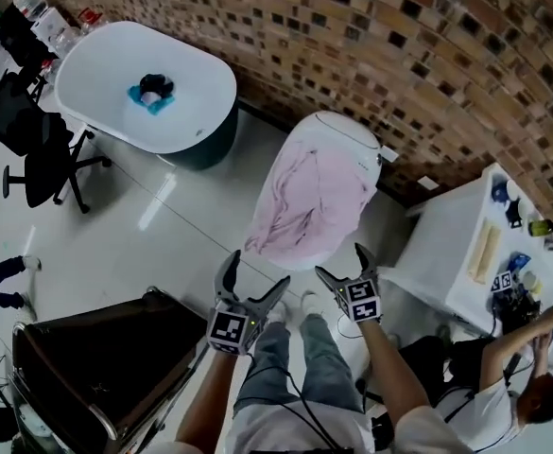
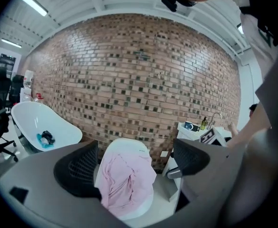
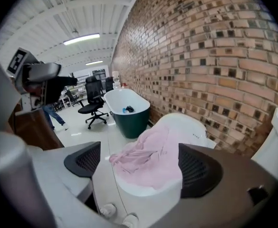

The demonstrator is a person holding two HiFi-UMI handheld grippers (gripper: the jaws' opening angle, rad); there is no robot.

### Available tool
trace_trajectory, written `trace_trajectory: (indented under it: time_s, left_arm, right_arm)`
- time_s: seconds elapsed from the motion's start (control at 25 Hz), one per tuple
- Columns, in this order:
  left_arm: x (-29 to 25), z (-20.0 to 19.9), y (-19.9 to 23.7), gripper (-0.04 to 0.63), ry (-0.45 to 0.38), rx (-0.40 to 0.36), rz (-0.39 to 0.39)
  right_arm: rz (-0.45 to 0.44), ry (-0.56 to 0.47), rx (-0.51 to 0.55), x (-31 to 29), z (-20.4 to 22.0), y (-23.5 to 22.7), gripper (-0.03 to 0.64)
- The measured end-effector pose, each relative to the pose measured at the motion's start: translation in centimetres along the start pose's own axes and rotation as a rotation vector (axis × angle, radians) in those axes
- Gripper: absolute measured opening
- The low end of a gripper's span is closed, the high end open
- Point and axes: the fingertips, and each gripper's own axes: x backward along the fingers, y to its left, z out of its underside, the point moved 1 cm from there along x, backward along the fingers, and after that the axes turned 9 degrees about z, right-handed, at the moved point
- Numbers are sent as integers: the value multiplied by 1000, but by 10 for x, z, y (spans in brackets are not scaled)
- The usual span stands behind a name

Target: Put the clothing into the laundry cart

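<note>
Pink shirt (image 1: pixel 309 201) lies draped on a white tub (image 1: pixel 352 132), lengthwise twelve to six, at twelve o'clock from the left hand-held gripper (image 1: pixel 257 270) and right hand-held gripper (image 1: pixel 340 261), both wide open and empty; the cart (image 1: pixel 96 357) is at eight o'clock.

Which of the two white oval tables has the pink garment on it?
The nearer table, closest to the person: the pink garment drapes over it. The far teal-based table holds only a blue-and-black bundle.

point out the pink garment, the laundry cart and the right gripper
pink garment (image 1: pixel 309 201), head view, middle of the draped cloth
laundry cart (image 1: pixel 85 316), head view, its upper edge
right gripper (image 1: pixel 340 261), head view, midway between its open fingertips
</note>
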Motion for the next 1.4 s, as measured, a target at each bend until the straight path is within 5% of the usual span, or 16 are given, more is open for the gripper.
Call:
trace_trajectory:
  time_s: [0.16, 0.44, 0.6, 0.72, 0.84, 1.0, 1.12, 1.4]
  left_arm:
    - [-22, 30, 27, 477, 57, 58, -48]
    - [-59, 82, 65, 477, 103, 100, -101]
    - [-54, 102, 83, 477, 115, 151, -162]
    - [-42, 119, 92, 477, 146, 174, -201]
    - [-36, 126, 95, 477, 159, 184, -218]
    - [-32, 118, 88, 477, 134, 184, -220]
    - [-29, 106, 85, 477, 104, 190, -221]
    - [-15, 43, 69, 477, -8, 187, -209]
  right_arm:
    - [-26, 162, -67, -101, 52, -25, 625]
    - [112, 281, -250, -249, 125, -82, 634]
    - [167, 362, -230, -296, 160, -88, 632]
    - [223, 343, -206, -308, 147, -83, 621]
    - [251, 330, -227, -311, 138, -86, 565]
    - [244, 359, -316, -303, 151, -108, 286]
    - [128, 275, -420, -292, 134, -109, 182]
    - [-134, -184, -591, -183, -33, -85, 160]
